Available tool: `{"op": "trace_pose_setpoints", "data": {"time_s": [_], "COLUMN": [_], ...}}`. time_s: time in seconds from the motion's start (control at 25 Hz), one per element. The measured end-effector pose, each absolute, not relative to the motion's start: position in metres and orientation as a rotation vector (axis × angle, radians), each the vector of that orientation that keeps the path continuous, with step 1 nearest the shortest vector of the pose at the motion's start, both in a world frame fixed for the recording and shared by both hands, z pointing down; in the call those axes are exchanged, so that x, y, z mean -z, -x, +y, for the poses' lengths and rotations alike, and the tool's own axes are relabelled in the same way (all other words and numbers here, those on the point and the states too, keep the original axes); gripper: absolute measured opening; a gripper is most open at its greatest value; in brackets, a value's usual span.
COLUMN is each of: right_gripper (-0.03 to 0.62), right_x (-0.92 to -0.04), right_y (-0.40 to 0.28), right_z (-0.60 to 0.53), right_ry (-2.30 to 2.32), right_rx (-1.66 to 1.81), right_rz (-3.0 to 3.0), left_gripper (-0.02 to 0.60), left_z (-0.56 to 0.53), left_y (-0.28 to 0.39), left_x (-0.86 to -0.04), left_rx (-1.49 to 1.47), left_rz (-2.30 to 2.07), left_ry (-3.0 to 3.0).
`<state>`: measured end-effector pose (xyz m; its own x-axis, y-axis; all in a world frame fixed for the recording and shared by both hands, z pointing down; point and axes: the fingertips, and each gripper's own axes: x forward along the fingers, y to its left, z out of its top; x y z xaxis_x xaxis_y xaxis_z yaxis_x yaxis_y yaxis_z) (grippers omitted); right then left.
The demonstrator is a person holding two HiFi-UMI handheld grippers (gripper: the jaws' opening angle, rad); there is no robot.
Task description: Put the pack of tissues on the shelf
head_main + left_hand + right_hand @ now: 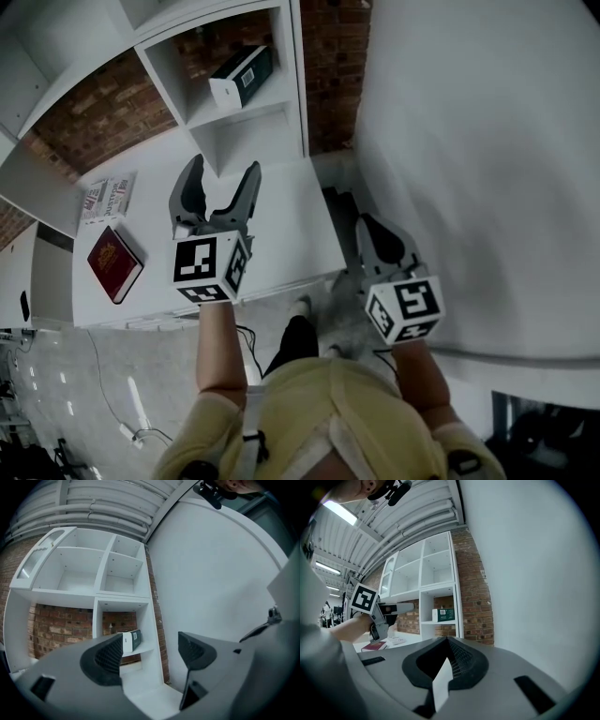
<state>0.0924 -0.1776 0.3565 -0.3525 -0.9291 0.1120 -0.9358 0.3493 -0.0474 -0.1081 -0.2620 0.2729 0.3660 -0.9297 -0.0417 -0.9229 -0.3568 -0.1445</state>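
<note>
White shelf (pixel 246 114) | 1 pack of tissues (pixel 242 77) | 1 red book (pixel 114 263) | left gripper (pixel 225 169) apart | right gripper (pixel 367 225) closed

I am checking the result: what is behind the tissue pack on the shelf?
A brick wall shows behind the tissue pack; the shelf has no back panel there. The bricks directly behind the pack are covered by it.
</note>
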Motion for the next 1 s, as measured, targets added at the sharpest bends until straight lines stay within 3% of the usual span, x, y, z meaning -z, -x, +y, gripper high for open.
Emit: {"op": "trace_pose_setpoints", "data": {"time_s": [0.6,1.0], "right_gripper": [0.003,0.003], "right_x": [-0.348,-0.346], "right_y": [-0.093,-0.084], "right_z": [-0.143,-0.136], "right_ry": [-1.716,-1.675], "right_rx": [-0.144,-0.144], "right_rz": [-2.59,-2.657], "left_gripper": [0.367,0.261], "left_z": [-0.183,-0.147], "left_y": [0.091,0.093], "left_x": [-0.297,-0.315], "left_rx": [0.076,0.12], "left_rz": [1.666,1.675], "left_ry": [2.588,2.625]}}
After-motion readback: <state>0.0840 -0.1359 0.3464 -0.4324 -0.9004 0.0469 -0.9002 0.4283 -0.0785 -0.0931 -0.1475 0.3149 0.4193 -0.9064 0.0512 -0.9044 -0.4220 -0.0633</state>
